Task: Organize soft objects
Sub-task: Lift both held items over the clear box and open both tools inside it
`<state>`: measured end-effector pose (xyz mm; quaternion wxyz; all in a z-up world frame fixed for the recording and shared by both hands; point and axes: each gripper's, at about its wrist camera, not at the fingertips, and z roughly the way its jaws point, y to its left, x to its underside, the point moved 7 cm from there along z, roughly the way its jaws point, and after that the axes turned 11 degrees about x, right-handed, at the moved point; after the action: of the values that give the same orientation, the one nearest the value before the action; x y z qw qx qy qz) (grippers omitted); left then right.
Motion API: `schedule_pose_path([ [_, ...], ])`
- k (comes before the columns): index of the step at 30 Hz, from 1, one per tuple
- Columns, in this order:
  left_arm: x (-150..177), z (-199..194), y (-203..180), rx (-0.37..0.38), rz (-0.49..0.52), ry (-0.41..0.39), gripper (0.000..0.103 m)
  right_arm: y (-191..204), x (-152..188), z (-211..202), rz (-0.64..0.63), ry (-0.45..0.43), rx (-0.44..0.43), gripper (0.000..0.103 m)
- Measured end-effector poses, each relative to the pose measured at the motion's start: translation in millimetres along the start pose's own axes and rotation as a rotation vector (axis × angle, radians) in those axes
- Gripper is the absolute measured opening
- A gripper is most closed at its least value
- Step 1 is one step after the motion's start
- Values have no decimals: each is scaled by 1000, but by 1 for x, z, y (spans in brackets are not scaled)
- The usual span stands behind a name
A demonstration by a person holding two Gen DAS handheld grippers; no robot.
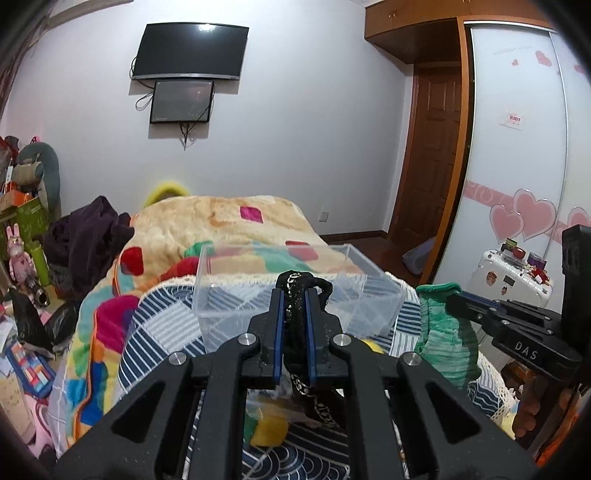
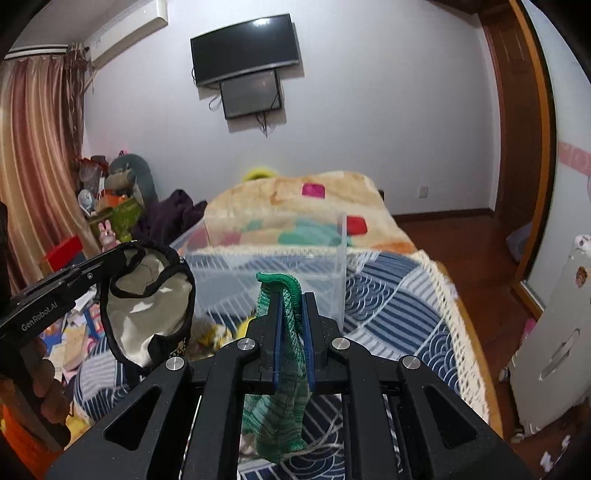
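Box (image 1: 295, 291) on bed (image 1: 166, 325), before blanket (image 1: 229, 221)

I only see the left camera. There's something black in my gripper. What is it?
Observer: The right camera shows the whole black item: a grey-beige cloth with black trim, hanging open like a pouch.
Child: Is the green thing held too?
Observer: Yes, the right gripper is shut on the green cloth, which droops below its fingers.
Child: What's left of the bed?
Observer: Striped curtains under an air conditioner.
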<state>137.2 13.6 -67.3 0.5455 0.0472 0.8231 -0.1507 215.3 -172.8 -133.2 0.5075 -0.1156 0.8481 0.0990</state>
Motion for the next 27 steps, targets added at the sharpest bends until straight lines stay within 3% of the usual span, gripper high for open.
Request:
schedule_pose_path([
  [9,-37,17,26,0,-24,-15,9,5,-42,12,-35,-79,38,9],
  [13,-51,34,44,-45,-31,-17,9,11,-58,25,-61,-101,56,9],
  [20,-62,73,79,-111,-67,21,9,21,-70,62,-125,-79,104,9],
  [27,-53,107,105,-124,-134,87,9,18,-69,98,-131,-7,131,9],
])
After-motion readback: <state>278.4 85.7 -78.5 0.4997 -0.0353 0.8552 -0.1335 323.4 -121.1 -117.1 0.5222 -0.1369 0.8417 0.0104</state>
